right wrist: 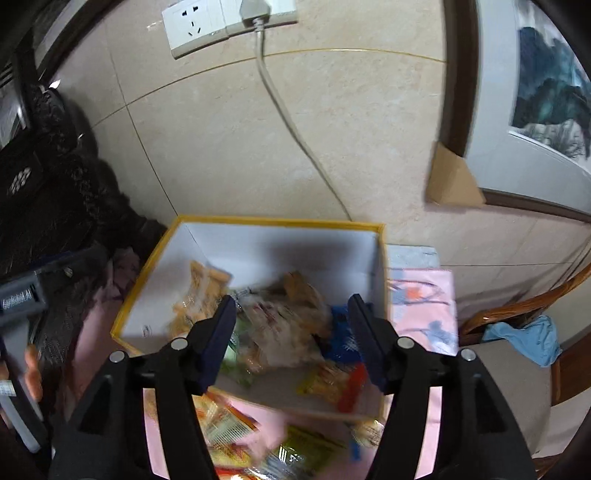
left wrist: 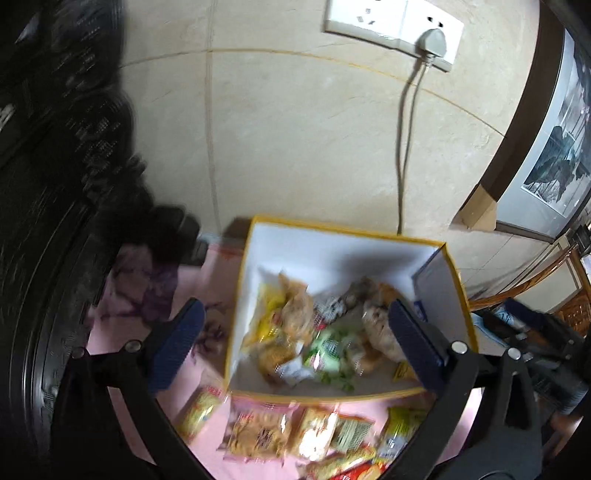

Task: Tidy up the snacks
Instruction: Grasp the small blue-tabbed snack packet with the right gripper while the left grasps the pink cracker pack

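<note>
- Left wrist view: left gripper (left wrist: 297, 338) spread wide, nothing between its blue pads – it hangs over a white box with a yellow rim (left wrist: 347, 230).
- Snack packets (left wrist: 314, 332) lie piled inside that box – yellow, orange and green wrappers, blurred.
- More loose packets (left wrist: 280, 432) lie on the pink cloth (left wrist: 207, 280) just in front of the box's near wall.
- Behind the box, a tiled wall carries a white socket (left wrist: 391, 26) with a plug and a grey cable (left wrist: 402, 147) running down.
- Right wrist view: right gripper (right wrist: 291, 328) about half spread, pads pressing on nothing, above the same box (right wrist: 277, 223).
- Packets in the box (right wrist: 284, 325) sit below its fingers; a blue wrapper shows among them.
- Other packets (right wrist: 229, 428) lie on the cloth at the box's front.
- At the left edge, a hand (right wrist: 31, 373) grips a grey handle.
- A blue cloth (right wrist: 524, 338) lies on a wooden chair at right.
</note>
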